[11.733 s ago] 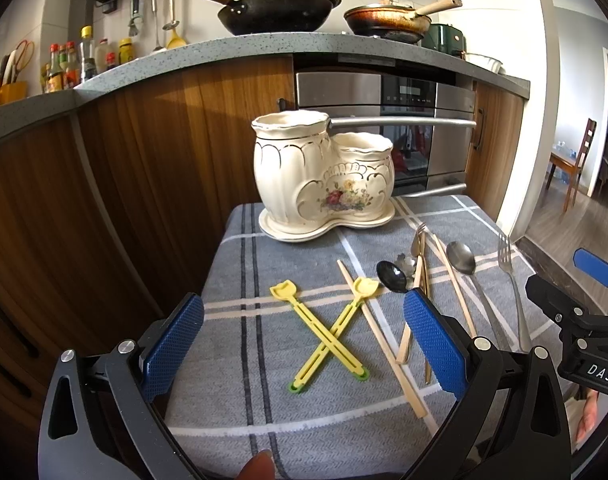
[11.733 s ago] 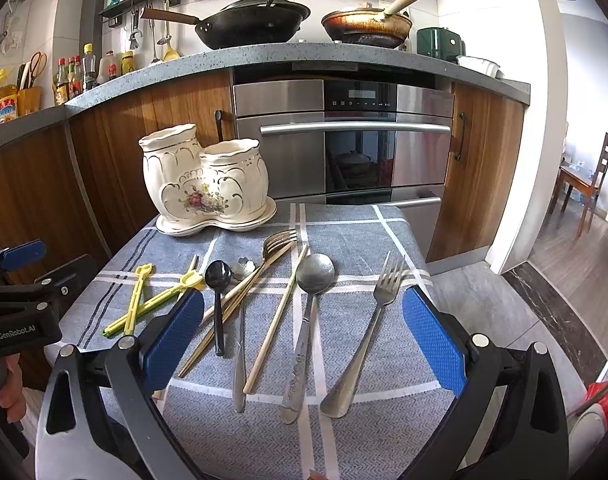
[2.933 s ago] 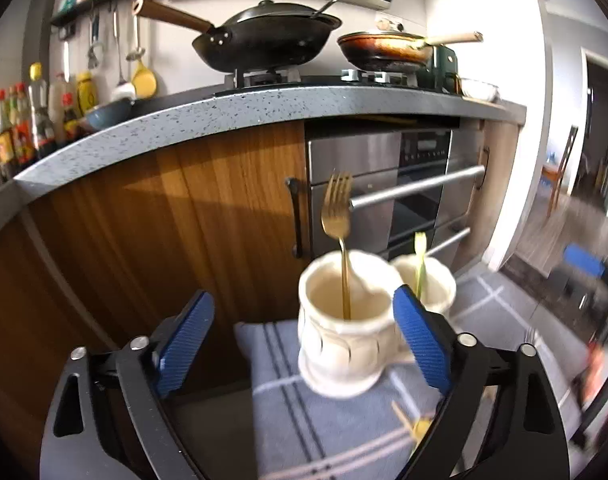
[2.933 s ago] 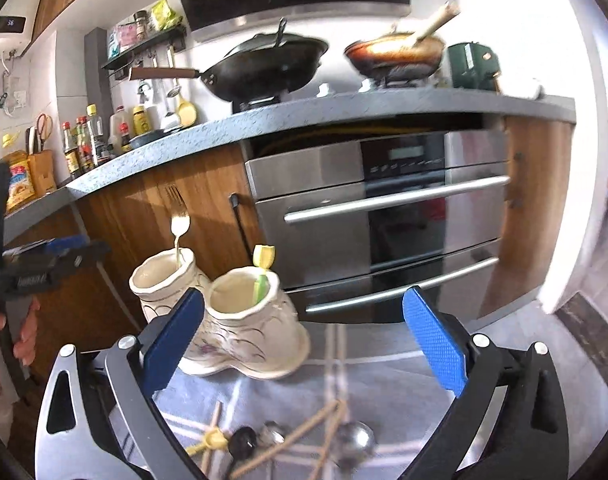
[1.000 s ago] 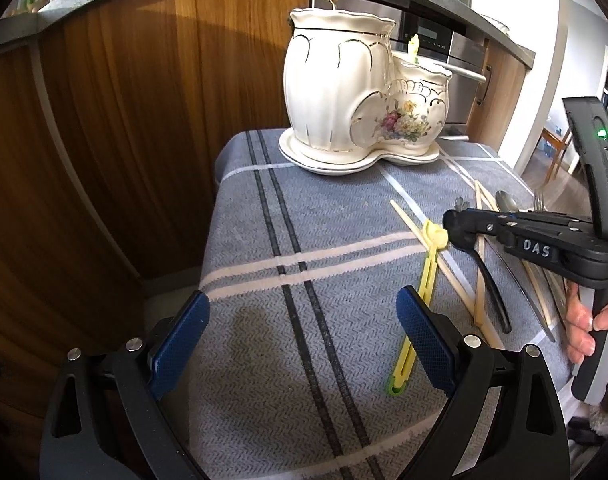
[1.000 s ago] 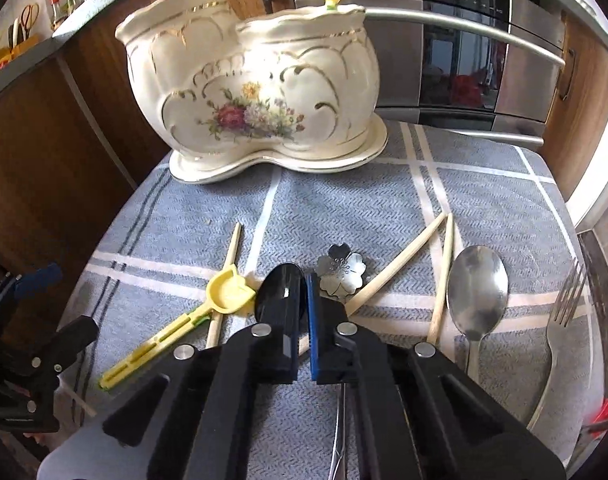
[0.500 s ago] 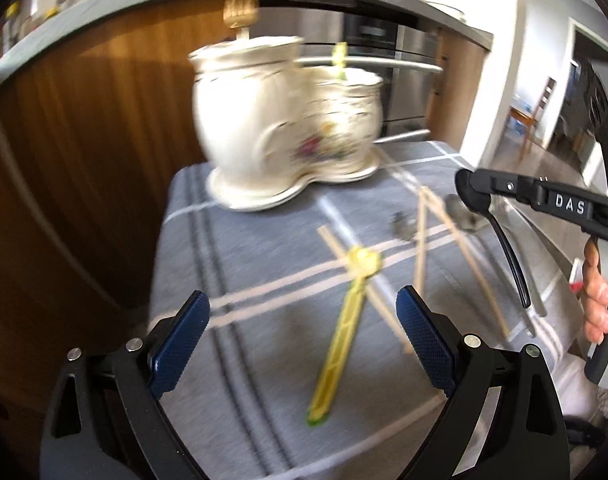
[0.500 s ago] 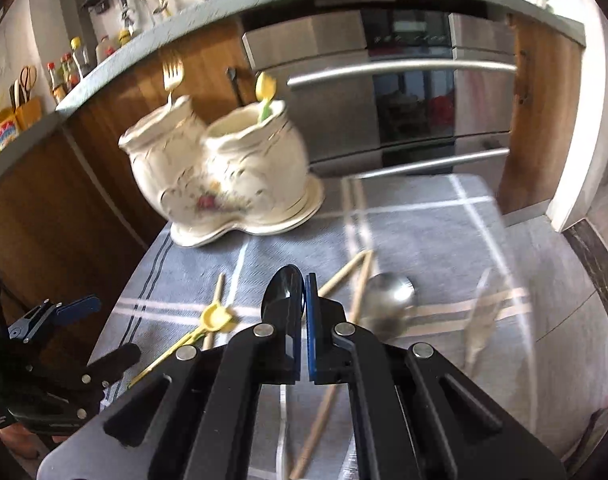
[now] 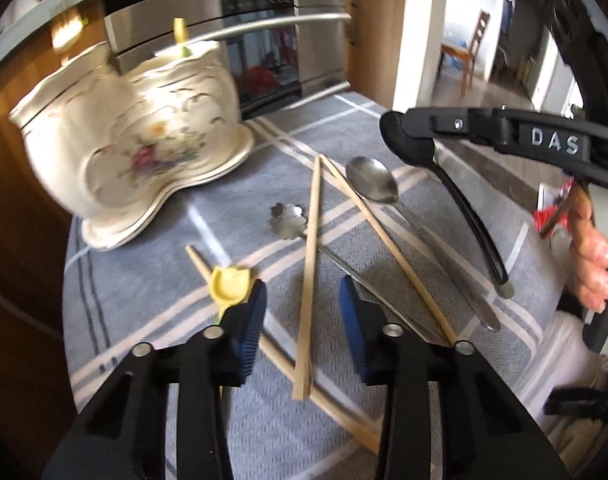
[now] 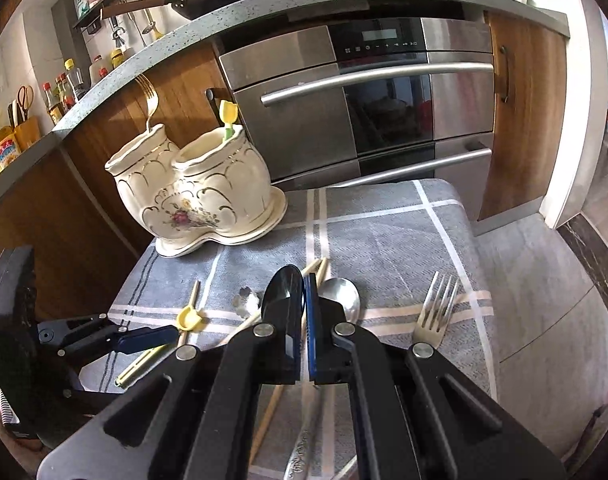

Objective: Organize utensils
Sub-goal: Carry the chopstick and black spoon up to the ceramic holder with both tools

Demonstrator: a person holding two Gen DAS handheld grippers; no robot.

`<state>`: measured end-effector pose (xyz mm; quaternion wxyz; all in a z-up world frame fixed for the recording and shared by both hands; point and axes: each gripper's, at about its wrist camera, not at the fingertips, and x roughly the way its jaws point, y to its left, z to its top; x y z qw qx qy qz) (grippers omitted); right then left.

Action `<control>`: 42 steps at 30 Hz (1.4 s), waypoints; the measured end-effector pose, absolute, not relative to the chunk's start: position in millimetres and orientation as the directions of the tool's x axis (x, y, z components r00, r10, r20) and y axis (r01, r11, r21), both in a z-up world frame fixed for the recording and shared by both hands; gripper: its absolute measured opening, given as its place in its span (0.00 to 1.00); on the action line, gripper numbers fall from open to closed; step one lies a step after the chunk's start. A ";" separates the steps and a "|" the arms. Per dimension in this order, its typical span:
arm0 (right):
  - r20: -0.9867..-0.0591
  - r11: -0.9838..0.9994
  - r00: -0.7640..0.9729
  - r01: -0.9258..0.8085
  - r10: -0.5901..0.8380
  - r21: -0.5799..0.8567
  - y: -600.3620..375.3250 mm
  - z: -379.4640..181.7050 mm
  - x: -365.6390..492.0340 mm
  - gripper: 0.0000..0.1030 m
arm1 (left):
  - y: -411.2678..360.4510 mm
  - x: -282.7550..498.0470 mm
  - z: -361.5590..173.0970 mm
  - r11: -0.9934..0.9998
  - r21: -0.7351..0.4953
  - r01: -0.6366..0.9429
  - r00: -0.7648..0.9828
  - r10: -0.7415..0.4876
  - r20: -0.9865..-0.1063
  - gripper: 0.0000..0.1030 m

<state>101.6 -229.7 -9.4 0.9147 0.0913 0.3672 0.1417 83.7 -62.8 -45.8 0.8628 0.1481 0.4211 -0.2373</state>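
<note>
- Right claw [image 10: 304,312]: clamped tight on a black spoon [image 9: 468,216], bowl pinched between the pads, handle hanging down free over the cloth, not touching it afaict.
- Left claw [image 9: 301,320]: jaws closing, only partly apart atm. One wooden chopstick [image 9: 308,264] runs up through the gap, pads not pressing on it yet.
- Yellow pick [image 9: 228,284] on the cloth, tulip-shaped head touching the left pad of that claw on the outside, stem going back under it.
- Ceramic holder [image 10: 195,196] = landmark; cream w/ flower print, two cups on one saucer base, sitting at the far left corner of the desk [image 10: 388,232] w/ grey plaid cloth.
- In the holder: gold fork [image 10: 149,100] standing in the left cup, tines up; another yellow pick [image 10: 227,118] in the right cup.
- In front of the holder, to its right: flower-shaped spoon [image 9: 289,218], then big steel spoon [image 9: 372,180] further right, both flat on the cloth.
- Second chopstick [image 9: 388,236] crosses the first one near the holder side; third one [image 9: 197,262] lies under the yellow pick.
- Steel fork [image 10: 438,308] furthest right from the holder, well apart from it, tines pointing toward the oven [image 10: 380,96].
- Hand [image 9: 596,256] wrapped round the right claw's grip.
</note>
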 end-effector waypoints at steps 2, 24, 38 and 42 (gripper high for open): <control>-0.649 0.943 0.688 -0.189 0.326 0.273 -232.1 -11.6 102.6 0.02 | -67.6 89.4 -49.2 0.840 0.070 0.538 0.523 -0.267 -0.810 0.34; -0.633 0.942 0.704 -0.173 0.322 0.287 -239.1 -8.2 99.6 0.02 | -65.3 99.6 -53.1 0.818 0.005 0.576 0.478 -0.332 -0.813 0.06; -0.567 0.933 0.745 -0.224 0.351 0.282 -214.0 31.0 122.5 0.02 | -4.9 83.1 42.7 0.843 -0.097 0.529 0.662 -0.482 -0.573 0.06; -0.534 0.921 0.755 -0.256 0.381 0.294 -202.3 48.8 138.7 0.02 | 20.9 96.9 79.5 0.865 -0.096 0.493 0.737 -0.474 -0.481 0.06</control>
